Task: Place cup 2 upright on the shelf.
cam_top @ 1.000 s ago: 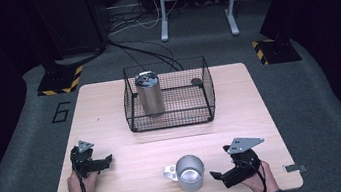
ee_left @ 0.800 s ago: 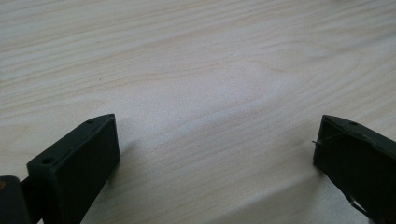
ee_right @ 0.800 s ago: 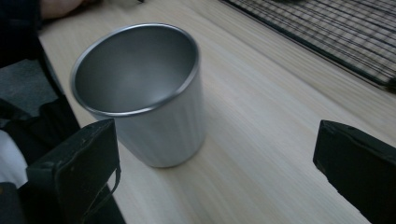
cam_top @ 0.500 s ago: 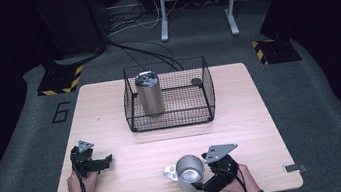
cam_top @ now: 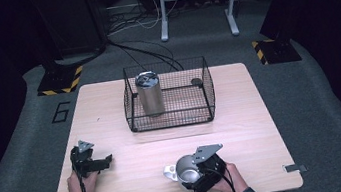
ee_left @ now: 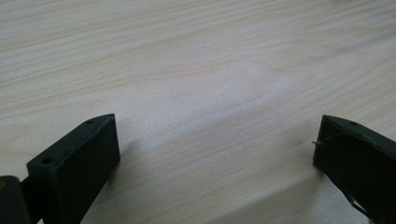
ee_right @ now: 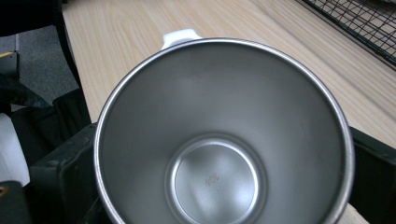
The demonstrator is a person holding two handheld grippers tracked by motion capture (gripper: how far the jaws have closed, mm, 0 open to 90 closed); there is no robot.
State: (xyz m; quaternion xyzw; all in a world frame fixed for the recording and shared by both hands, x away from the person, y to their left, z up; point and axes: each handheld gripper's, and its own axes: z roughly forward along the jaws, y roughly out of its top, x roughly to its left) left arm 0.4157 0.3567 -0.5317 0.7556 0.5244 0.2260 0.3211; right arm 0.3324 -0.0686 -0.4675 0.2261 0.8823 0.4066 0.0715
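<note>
A second ago my right claw sat well off to the right of the steel mug; now I have brought it in from the right along the front edge of the surface, and its jaws stand either side of the mug's body. In the right gripper view I look straight down into the mug, a black jaw pressing close on each flank, the white handle pointing away from me. Whether the jaws already bite or only bracket the wall, I cannot tell. The mug itself has not moved: upright, near the front edge, well apart from the wire basket where a steel tumbler stands.

My left claw has stayed put, jaws wide over bare wood.

I judge the approach finished; closing and lifting toward the basket comes next.
</note>
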